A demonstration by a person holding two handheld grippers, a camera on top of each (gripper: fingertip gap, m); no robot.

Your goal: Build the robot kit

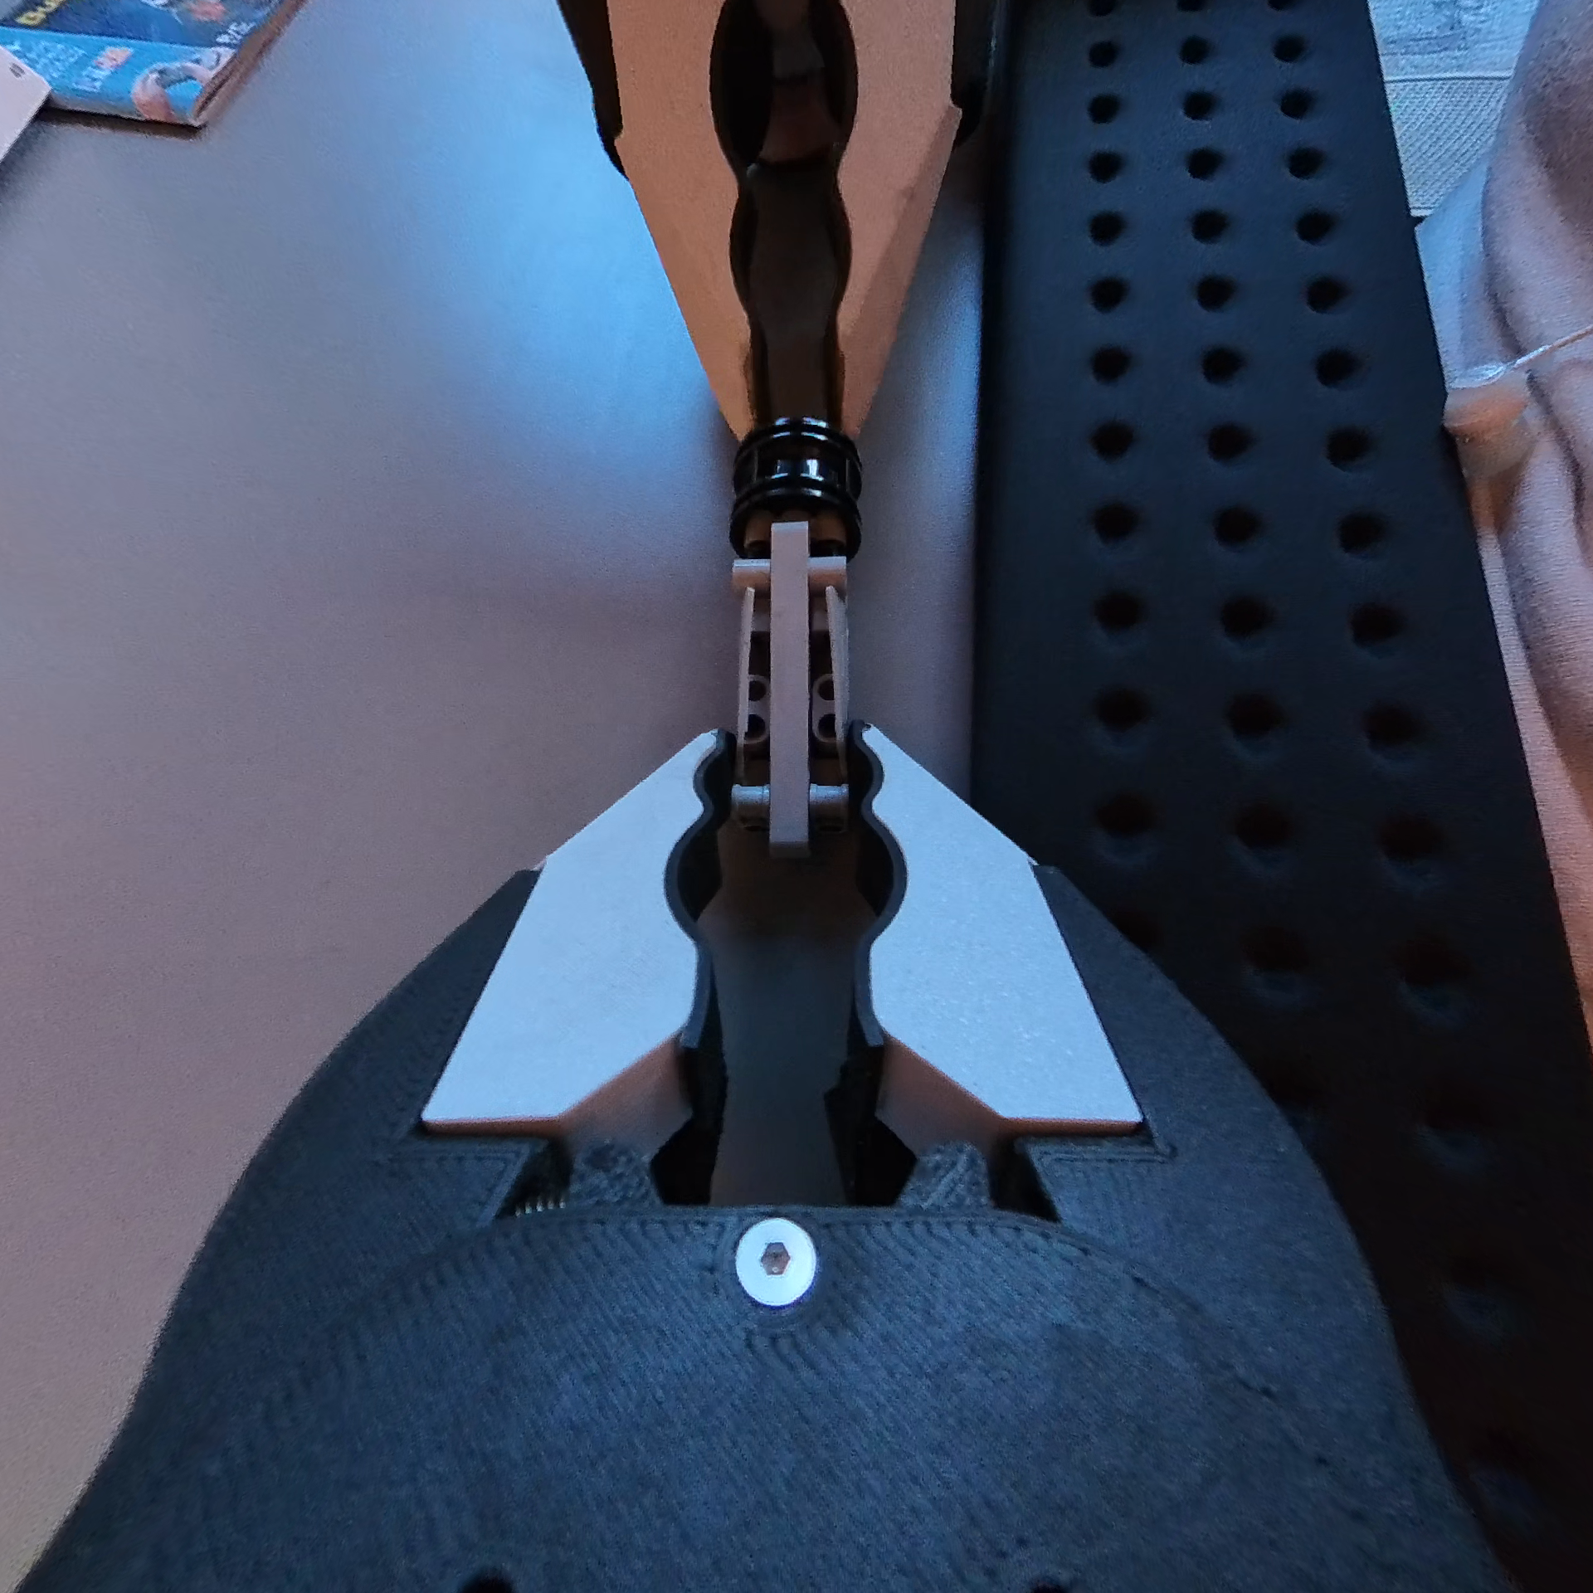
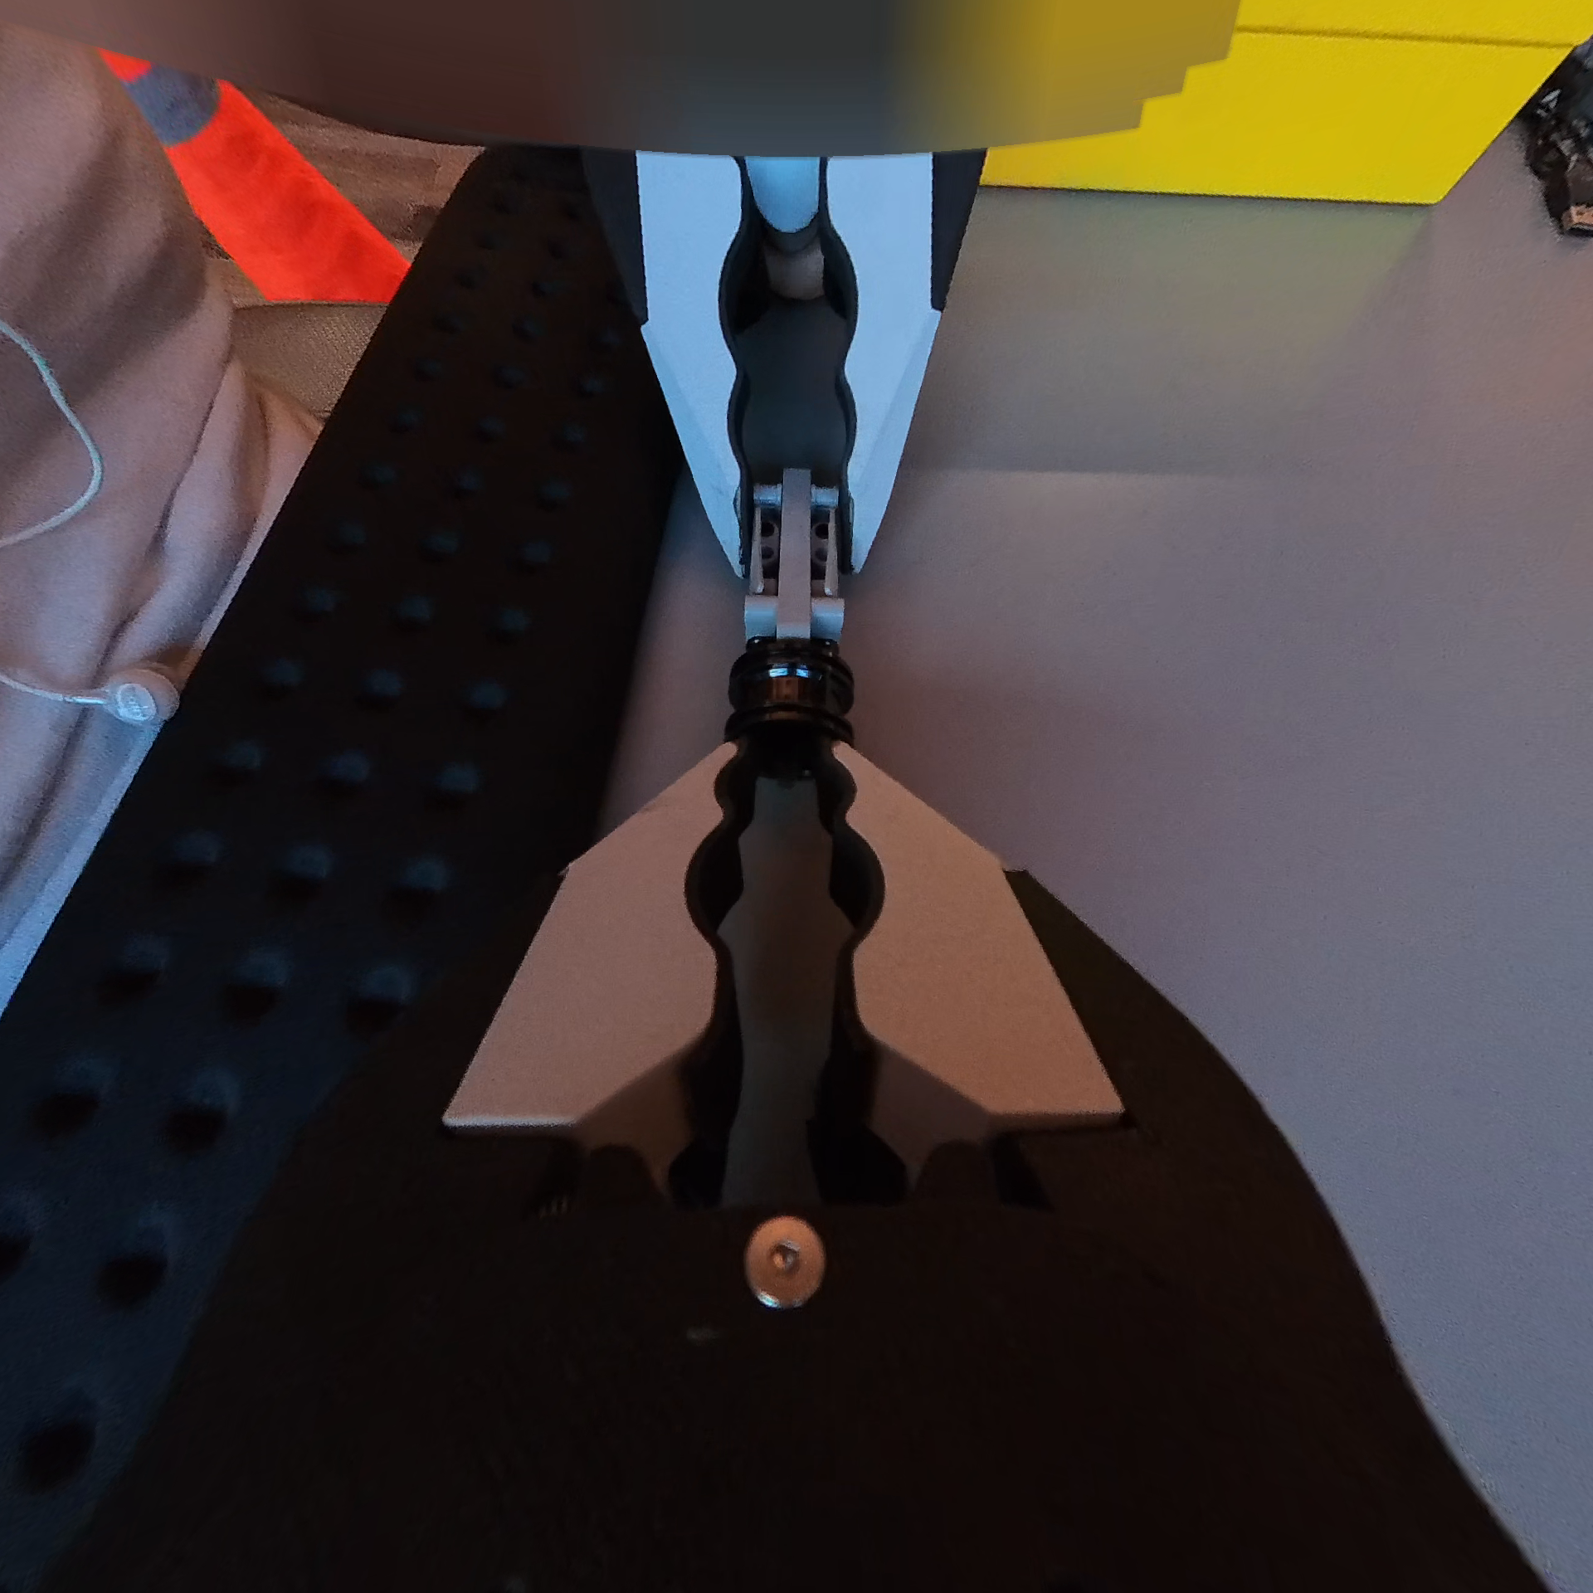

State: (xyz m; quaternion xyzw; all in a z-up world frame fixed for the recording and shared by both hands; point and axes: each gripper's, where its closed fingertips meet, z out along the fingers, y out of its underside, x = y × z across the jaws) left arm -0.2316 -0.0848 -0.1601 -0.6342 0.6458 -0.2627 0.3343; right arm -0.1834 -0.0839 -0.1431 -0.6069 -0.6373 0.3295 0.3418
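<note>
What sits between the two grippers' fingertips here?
A grey brick assembly joined to a black ribbed wheel: the left gripper clamps the grey end, the right gripper the wheel. Both wrist views show it.

**Dim, uneven light with warm and cool casts**

Both wrist views are dim. In the left view the desk (image 1: 345, 517) fades from bluish at the top to pinkish-brown lower down, and the left tool (image 1: 791, 776) has pale faces lit cool grey. The right tool (image 2: 789, 776) sits mostly in deep shadow, its body nearly black. A glossy black ring (image 2: 790, 702) carries small highlights. Wide-angle distortion bends straight lines toward the edges, where the perforated black panel (image 2: 259, 776) softens out of focus.
</note>
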